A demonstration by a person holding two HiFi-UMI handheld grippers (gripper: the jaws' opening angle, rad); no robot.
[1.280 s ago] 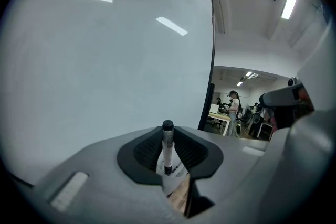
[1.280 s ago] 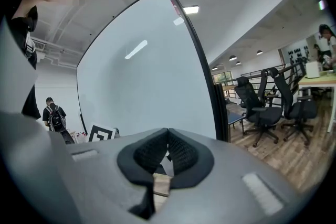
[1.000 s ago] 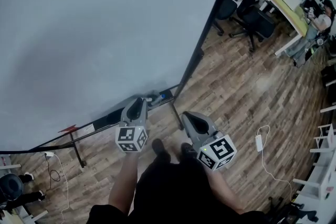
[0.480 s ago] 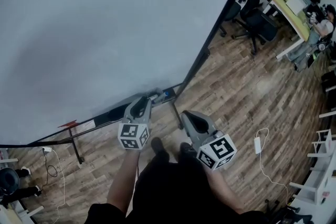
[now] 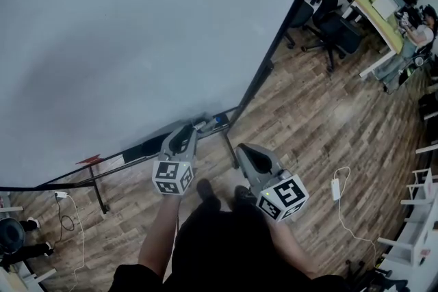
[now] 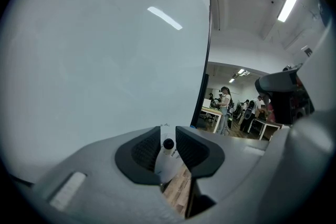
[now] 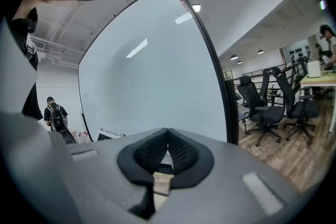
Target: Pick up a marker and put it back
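— Grey and black, the left gripper (image 5: 183, 135) in the head view is hanging just short of the whiteboard (image 5: 137, 37), over its ledge (image 5: 140, 150). What is the right gripper (image 5: 241, 151) doing?
— It is hovering beside the left one, slightly further back from the board, above the wooden floor (image 5: 308, 120).
— And in the left gripper view?
— The jaws are pinching a white marker (image 6: 167, 157). Its black end is sitting between the pads (image 6: 140, 150) and pointing ahead toward the board.
— Is the marker touching the board?
— I cannot tell.
— And the right gripper view?
— Its pads (image 7: 184, 153) are pressing together at the tips, holding nothing. The whiteboard is standing ahead, with office chairs (image 7: 262, 113) off to the gripper's right.
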